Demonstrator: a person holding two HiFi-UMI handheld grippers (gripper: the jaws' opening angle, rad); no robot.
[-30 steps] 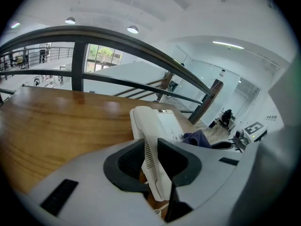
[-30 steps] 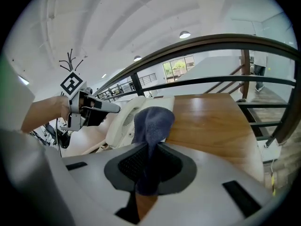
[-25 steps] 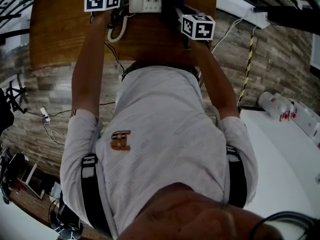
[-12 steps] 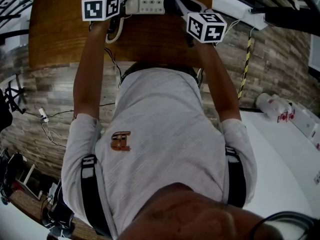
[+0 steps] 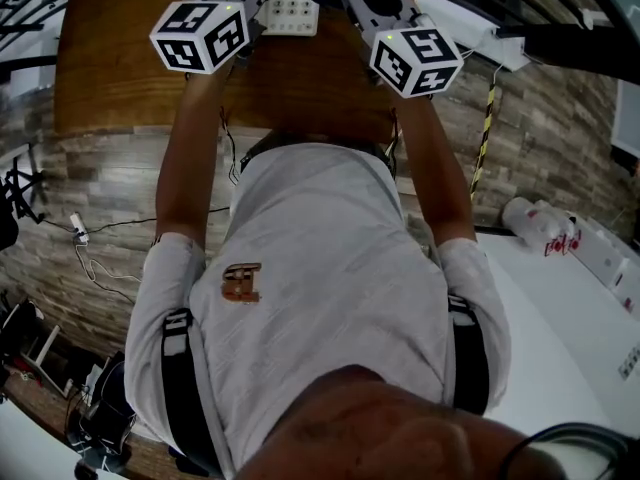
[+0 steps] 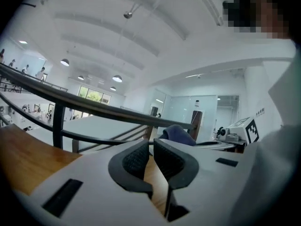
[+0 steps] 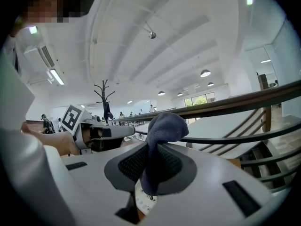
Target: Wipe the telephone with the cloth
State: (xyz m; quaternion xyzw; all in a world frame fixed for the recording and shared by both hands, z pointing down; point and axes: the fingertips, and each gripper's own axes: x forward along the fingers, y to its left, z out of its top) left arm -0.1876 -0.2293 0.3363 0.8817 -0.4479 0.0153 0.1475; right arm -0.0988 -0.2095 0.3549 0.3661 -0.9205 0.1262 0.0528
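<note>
The right gripper (image 7: 151, 164) is clamped on the dark blue cloth (image 7: 164, 124), over the white telephone (image 5: 293, 6) at the wooden tabletop's (image 5: 120, 68) 12 o'clock edge. At its 9 o'clock, the left gripper (image 6: 151, 157) has its jaws nearly together, holding nothing.

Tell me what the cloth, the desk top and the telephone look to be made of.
Cloth: soft dark blue fabric, perhaps a matte knit or microfibre; it bunches and folds limply.
Desk top: wood or wood veneer, warm brown with faint grain streaks.
Telephone: likely hard white plastic, with a smooth moulded body and raised keys.
</note>
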